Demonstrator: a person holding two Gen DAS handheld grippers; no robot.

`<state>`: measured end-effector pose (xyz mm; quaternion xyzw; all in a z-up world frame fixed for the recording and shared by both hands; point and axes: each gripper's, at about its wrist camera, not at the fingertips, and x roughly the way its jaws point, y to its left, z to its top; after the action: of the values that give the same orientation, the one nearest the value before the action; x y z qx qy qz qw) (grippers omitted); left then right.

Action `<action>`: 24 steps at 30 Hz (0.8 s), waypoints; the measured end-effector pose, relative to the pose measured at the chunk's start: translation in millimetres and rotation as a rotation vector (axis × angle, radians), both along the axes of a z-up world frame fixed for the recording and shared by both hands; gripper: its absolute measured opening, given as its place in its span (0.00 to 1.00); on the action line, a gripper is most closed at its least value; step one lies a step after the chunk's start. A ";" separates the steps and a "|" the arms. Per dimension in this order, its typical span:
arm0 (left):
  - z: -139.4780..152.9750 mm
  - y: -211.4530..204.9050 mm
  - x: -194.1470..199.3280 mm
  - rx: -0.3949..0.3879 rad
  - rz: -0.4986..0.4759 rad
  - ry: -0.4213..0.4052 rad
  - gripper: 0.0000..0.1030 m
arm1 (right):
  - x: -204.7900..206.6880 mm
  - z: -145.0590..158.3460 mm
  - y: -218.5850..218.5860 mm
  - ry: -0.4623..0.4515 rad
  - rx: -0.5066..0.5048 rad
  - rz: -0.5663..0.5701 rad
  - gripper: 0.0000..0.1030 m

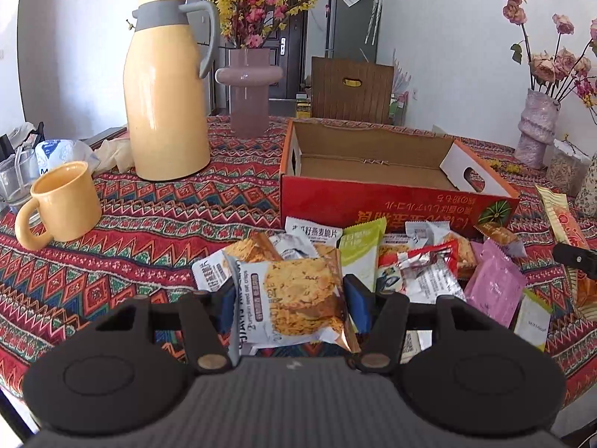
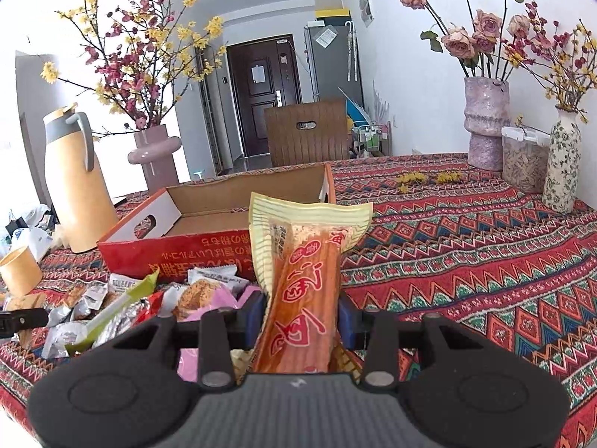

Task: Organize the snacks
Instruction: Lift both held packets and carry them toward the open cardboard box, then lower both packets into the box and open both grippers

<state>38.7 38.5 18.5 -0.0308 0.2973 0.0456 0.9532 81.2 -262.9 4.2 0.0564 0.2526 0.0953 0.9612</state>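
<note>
- Left gripper (image 1: 289, 298): jaws closed on an oat-crisp packet (image 1: 294, 298), blue pads pressed to both sides; packet held clear above the patterned cloth of the bench (image 1: 149, 231).
- Right gripper (image 2: 303, 311): jaws closed on a long orange snack stick (image 2: 304, 276) in a yellow-edged wrapper; the stick stood up between the pads, its upper end overlapping the box front in the right wrist view.
- Red cardboard box (image 1: 377, 201): open-topped, interior looked empty from both views, though its near floor was hidden behind the front wall. It sat on the bench just behind the snack pile.
- Snack pile (image 1: 418, 261): loose packets heaped against the box front, among them a green packet (image 1: 360, 250), a pink packet (image 1: 492, 283) and crumpled silver-red wrappers (image 1: 425, 265).
- Right gripper's finger edge was visible at the right margin of the left wrist view, beside the orange stick.
- Other items on the bench: yellow thermos jug (image 1: 166, 93) and yellow mug (image 1: 63, 205) left of the box; mauve vase (image 1: 249, 89) with blossom branches behind; textured vase of dried roses (image 2: 485, 123), a lidded container (image 2: 524, 156) and a floral vase (image 2: 561, 164) at the far right.
</note>
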 end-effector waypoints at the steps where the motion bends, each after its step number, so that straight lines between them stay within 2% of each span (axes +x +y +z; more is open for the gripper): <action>1: 2.6 -1.5 3.3 0.000 -0.005 -0.007 0.57 | 3.5 2.9 2.8 -0.008 -0.002 0.007 0.39; 16: 41.5 -27.9 82.2 0.021 -0.061 -0.103 0.57 | 82.6 40.6 36.0 -0.092 0.006 0.076 0.39; 24: 49.4 -36.6 138.7 0.030 -0.053 -0.108 0.57 | 145.0 46.8 52.2 -0.075 0.010 0.075 0.39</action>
<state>177.4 1.9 68.0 -0.0109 0.2455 0.0234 0.9691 226.1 -210.7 51.1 0.0479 0.2179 0.1348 0.9654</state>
